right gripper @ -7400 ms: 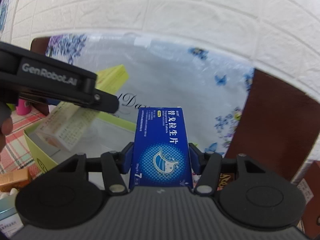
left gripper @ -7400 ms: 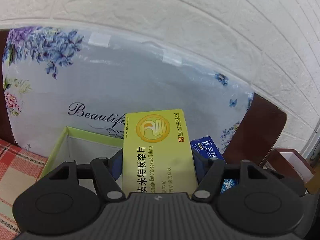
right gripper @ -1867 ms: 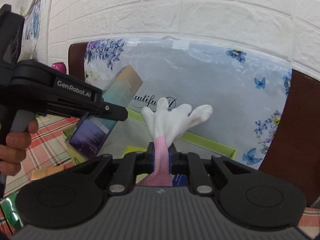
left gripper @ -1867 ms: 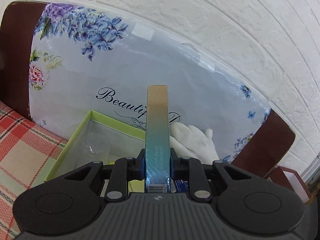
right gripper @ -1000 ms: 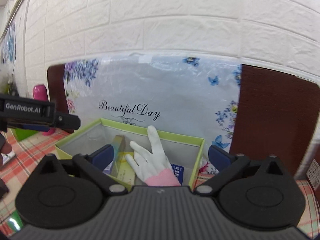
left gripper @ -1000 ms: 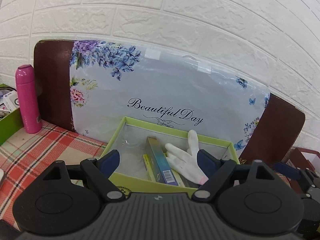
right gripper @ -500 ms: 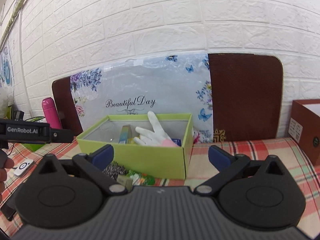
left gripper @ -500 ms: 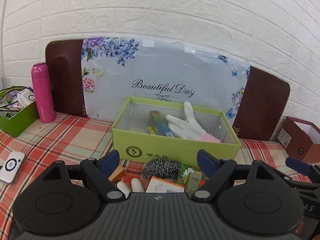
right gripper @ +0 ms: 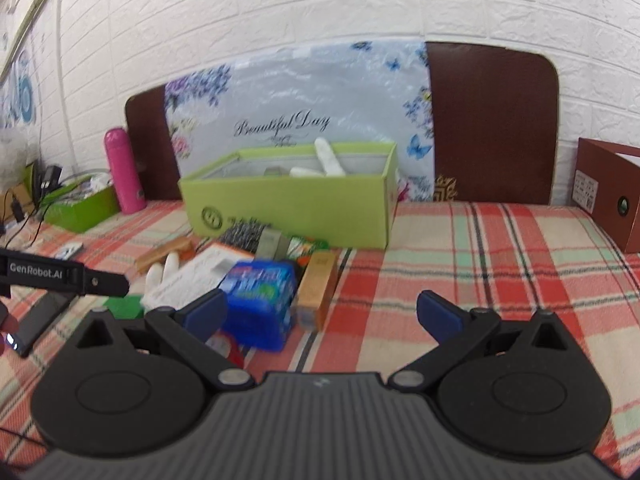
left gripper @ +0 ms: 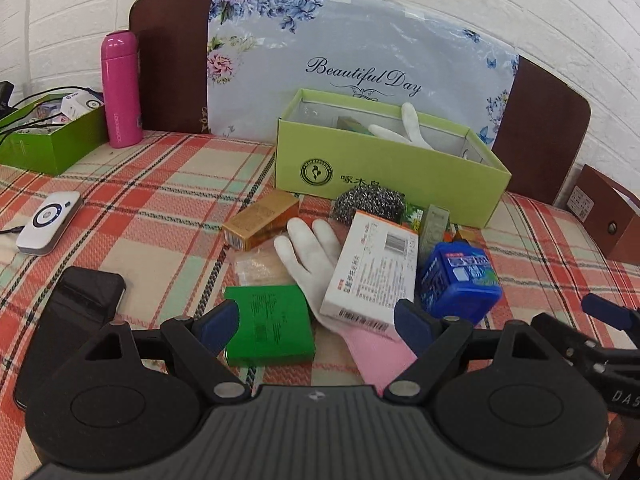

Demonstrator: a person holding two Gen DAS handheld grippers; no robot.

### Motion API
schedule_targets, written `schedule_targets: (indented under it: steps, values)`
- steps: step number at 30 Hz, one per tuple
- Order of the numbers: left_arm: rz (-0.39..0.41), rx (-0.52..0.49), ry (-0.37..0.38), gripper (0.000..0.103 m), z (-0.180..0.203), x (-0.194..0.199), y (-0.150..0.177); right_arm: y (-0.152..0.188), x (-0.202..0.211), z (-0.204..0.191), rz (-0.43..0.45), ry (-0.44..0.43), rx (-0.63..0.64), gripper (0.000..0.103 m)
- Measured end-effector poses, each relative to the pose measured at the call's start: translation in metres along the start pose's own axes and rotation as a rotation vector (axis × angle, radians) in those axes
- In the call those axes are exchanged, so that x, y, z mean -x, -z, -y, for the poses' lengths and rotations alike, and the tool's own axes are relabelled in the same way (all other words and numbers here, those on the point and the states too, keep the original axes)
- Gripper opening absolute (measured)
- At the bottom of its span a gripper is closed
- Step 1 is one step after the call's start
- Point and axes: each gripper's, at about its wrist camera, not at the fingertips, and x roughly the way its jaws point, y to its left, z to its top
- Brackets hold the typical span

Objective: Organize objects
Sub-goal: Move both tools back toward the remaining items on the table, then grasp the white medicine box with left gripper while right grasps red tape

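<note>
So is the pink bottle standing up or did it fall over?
Standing up. The pink bottle stands upright on the checked tablecloth, cap on top.

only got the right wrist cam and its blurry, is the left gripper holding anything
Observer: No. The left gripper is open and empty, hovering over a flat green box.
Operator: whats the white thing poking out under the white carton
Observer: A white glove with a pink cuff. The white carton lies across its palm, barcode side up.
Operator: anything further left i should know about
Observer: A white power bank lies on the plaid cloth at the far left, with a cable running off its end.
</note>
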Motion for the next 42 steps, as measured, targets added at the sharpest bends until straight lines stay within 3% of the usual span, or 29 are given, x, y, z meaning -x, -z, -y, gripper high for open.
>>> schedule_targets:
  steps: [5, 8, 13, 17, 18, 19, 26, 28, 30, 33, 37, 42]
  values:
    - [0.001, -0.029, 0.054, 0.088, 0.002, 0.005, 0.008, 0.026, -0.003, -0.037, -0.047, -0.073, 0.166, 0.101]
    - [0.023, -0.052, 0.089, 0.088, 0.006, 0.008, 0.005, 0.035, -0.009, -0.056, -0.053, -0.108, 0.259, 0.086]
    - [0.045, -0.108, 0.110, 0.088, 0.016, -0.004, -0.006, 0.035, -0.030, -0.062, -0.072, -0.130, 0.292, 0.072]
    - [0.017, -0.148, 0.138, 0.088, 0.027, -0.029, -0.015, 0.037, -0.044, -0.068, -0.092, -0.151, 0.306, 0.070]
    - [0.009, -0.160, 0.142, 0.087, 0.030, -0.035, -0.016, 0.038, -0.047, -0.069, -0.098, -0.162, 0.309, 0.061]
    - [-0.004, -0.172, 0.141, 0.087, 0.033, -0.043, -0.018, 0.039, -0.050, -0.069, -0.116, -0.182, 0.312, 0.045]
    - [-0.060, -0.189, 0.107, 0.086, 0.040, -0.080, -0.026, 0.041, -0.029, -0.056, -0.167, -0.213, 0.262, 0.045]
    - [-0.090, -0.202, 0.104, 0.070, 0.040, -0.088, -0.026, 0.045, -0.018, -0.044, -0.184, -0.195, 0.236, 0.045]
    - [-0.096, -0.204, 0.110, 0.070, 0.038, -0.091, -0.024, 0.048, -0.009, -0.033, -0.196, -0.178, 0.203, 0.045]
    - [-0.097, -0.211, 0.115, 0.069, 0.037, -0.075, -0.023, 0.052, 0.003, -0.021, -0.205, -0.160, 0.166, 0.045]
    - [-0.064, -0.208, 0.162, 0.069, 0.026, -0.027, -0.018, 0.052, 0.010, -0.014, -0.219, -0.151, 0.153, 0.045]
    - [-0.141, -0.215, 0.147, 0.070, 0.017, 0.000, 0.017, 0.053, 0.009, -0.013, -0.216, -0.152, 0.154, 0.045]
